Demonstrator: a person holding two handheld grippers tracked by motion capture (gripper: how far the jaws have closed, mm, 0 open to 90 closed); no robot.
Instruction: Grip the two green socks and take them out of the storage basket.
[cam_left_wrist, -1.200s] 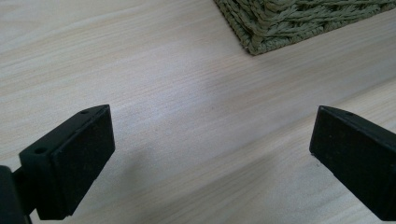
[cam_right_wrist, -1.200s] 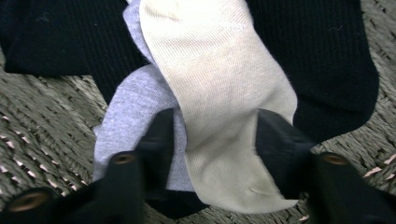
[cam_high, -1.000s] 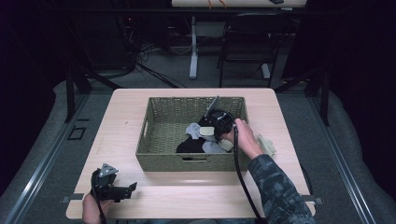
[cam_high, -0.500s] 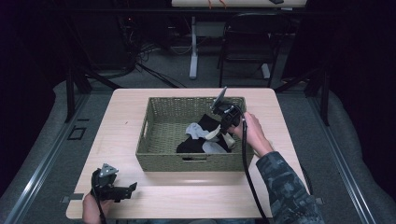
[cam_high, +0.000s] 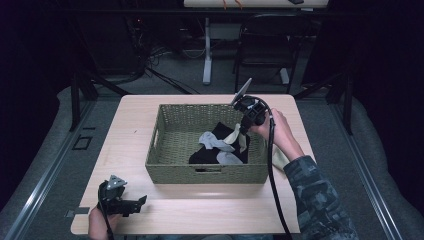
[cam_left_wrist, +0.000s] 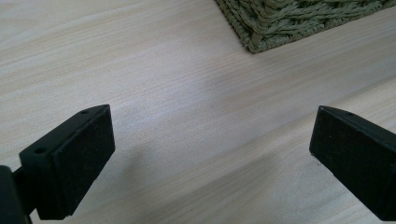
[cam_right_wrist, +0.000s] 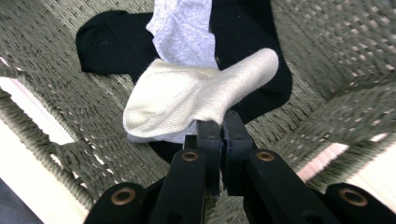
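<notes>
A woven olive basket (cam_high: 172, 150) sits mid-table and holds black socks (cam_high: 220, 134) and a grey sock (cam_high: 209, 140). My right gripper (cam_high: 244, 131) hangs over the basket's right side, shut on a cream sock (cam_right_wrist: 187, 100) that dangles above the black sock (cam_right_wrist: 107, 42) and grey sock (cam_right_wrist: 184, 32). The cream sock (cam_high: 235, 137) droops from the jaws in the high view. My left gripper (cam_high: 141, 201) rests open near the table's front left corner. Its two pads (cam_left_wrist: 79, 154) stand wide apart over bare wood, with the basket's corner (cam_left_wrist: 299, 18) ahead.
Another pale sock (cam_high: 279, 159) lies on the table right of the basket, partly under the person's right forearm. The light wooden table (cam_high: 135, 125) has bare room left of and in front of the basket. A chair (cam_high: 267, 55) and desk legs stand beyond the far edge.
My right gripper has risen and moved back toward the basket's right rim, lifting the cream sock off the pile. The left gripper has stayed put.
</notes>
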